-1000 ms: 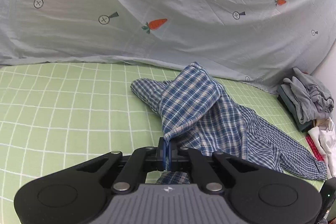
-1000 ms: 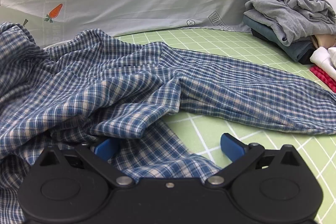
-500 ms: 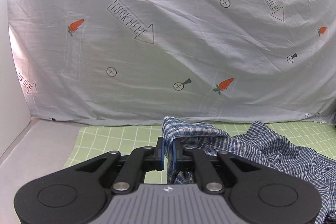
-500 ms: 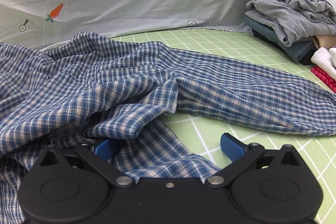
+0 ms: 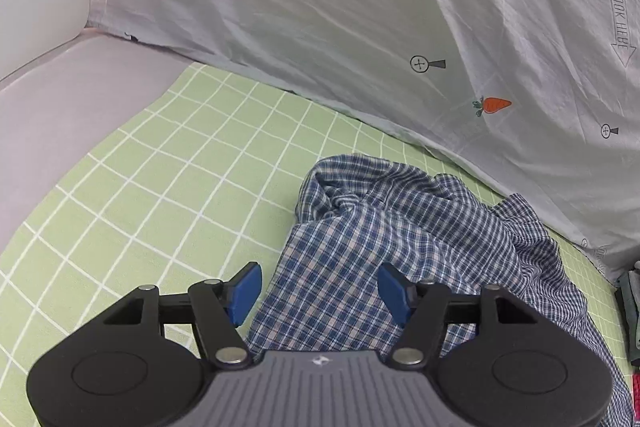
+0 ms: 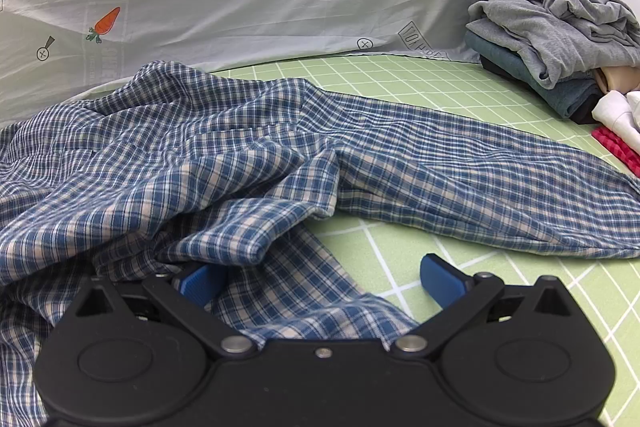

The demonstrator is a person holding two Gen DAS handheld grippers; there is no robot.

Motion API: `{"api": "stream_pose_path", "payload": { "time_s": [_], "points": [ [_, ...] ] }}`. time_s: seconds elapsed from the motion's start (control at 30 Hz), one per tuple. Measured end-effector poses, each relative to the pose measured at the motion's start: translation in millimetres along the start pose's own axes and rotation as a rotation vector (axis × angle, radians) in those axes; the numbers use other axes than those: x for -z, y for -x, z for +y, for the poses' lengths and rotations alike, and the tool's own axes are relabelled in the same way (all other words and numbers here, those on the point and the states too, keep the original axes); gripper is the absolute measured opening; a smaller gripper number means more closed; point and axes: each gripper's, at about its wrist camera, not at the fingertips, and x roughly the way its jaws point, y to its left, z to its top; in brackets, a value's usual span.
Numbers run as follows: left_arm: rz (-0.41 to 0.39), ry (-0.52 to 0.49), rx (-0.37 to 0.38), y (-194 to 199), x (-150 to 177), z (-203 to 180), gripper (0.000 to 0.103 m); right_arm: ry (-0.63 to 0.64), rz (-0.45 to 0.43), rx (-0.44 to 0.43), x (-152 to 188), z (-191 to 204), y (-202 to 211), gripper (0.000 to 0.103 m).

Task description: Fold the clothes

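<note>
Left wrist view: left gripper spread wide and gripping nothing, over the bunched plaid shirt on the green mat; risk of pinching several layers. Right wrist view: right gripper likewise spread, shirt rumpled beneath, sleeve stretched toward the clothes pile, likely to drag askew.

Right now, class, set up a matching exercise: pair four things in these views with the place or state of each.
Things:
1. blue-and-white checked cotton shirt
2. crumpled grey knit garment
3. left gripper
4. pale sheet printed with orange carrots

Places or states:
A. hangs as a backdrop behind the bed
B. open, fingers apart over the cloth
C. spread rumpled on the green grid-patterned bed cover
D. on top of a pile at the far right

Pairs: 1-C, 2-D, 3-B, 4-A
</note>
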Motion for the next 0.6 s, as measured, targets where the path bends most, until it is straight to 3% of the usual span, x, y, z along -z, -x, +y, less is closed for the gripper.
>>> {"api": "stream_pose_path", "payload": {
  "time_s": [0.17, 0.23, 0.27, 0.3, 0.47, 0.6],
  "points": [
    [0.021, 0.05, 0.037, -26, -3, -2, 0.064, 0.001, 0.0, 0.0, 0, 0, 0, 0.103],
    [0.03, 0.069, 0.052, -36, -4, -3, 0.041, 0.002, 0.0, 0.0, 0, 0, 0, 0.103],
    [0.034, 0.079, 0.059, -41, -4, -3, 0.015, 0.002, 0.0, 0.0, 0, -1, 0, 0.103],
    [0.038, 0.089, 0.066, -46, -5, -3, 0.01, 0.002, 0.0, 0.0, 0, -1, 0, 0.103],
    [0.013, -0.073, 0.176, -35, 13, -48, 0.008, 0.002, 0.0, 0.0, 0, -1, 0, 0.103],
    [0.099, -0.215, 0.263, -35, 48, -86, 0.008, 0.001, 0.0, 0.002, 0, 0, 0, 0.103]
  ]
}}
